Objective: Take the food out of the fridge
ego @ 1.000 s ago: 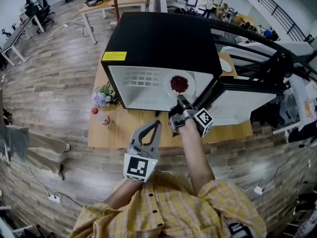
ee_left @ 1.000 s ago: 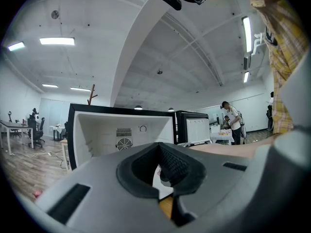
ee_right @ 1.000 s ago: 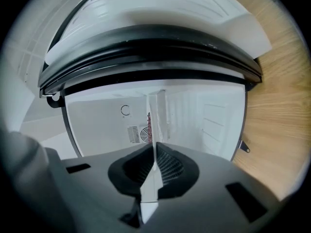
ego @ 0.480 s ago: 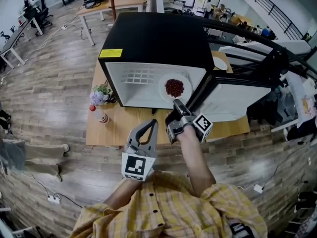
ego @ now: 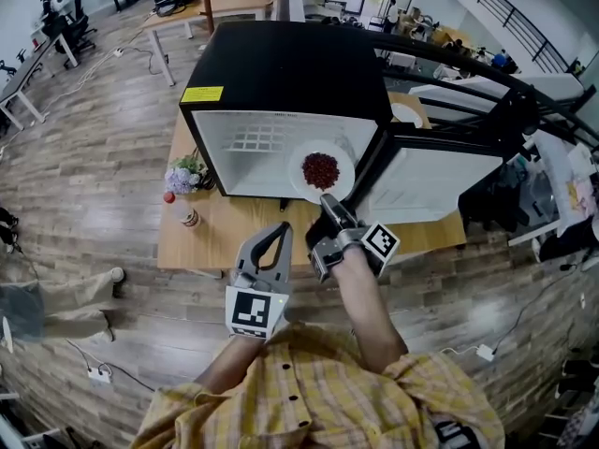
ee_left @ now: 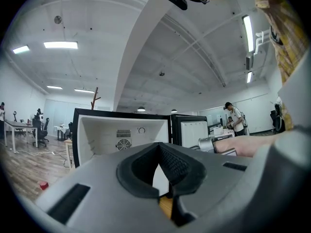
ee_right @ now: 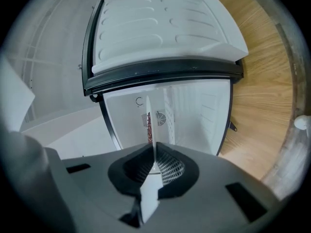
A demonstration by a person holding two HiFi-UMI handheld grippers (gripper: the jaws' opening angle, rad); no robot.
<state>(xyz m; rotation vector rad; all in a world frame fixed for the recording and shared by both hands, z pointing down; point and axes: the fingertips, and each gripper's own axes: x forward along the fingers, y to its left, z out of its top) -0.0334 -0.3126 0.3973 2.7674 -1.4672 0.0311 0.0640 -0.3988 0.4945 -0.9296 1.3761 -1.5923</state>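
1. Right gripper view shows the right gripper with its jaws closed tight on the rim of a white plate. The plate is seen edge-on, as a thin white strip between the two pads.
2. Red food is visible on the plate, just beyond the jaws.
3. From the head view, the plate is at the mouth of the fridge, in the right part of the opening. The red food lies in the middle of it, and the right gripper holds its near rim.
4. Left gripper has its jaws together at the tips, with nothing between them. In the head view it is left of the right gripper and nearer to the person, apart from the fridge and the plate.
5. The fridge is black outside and white inside, and it stands on a wooden counter. Its door is swung open to the right.
6. On the counter, left of the fridge, there is a small bunch of flowers. Near it, a little closer, stands a bottle with a red cap.
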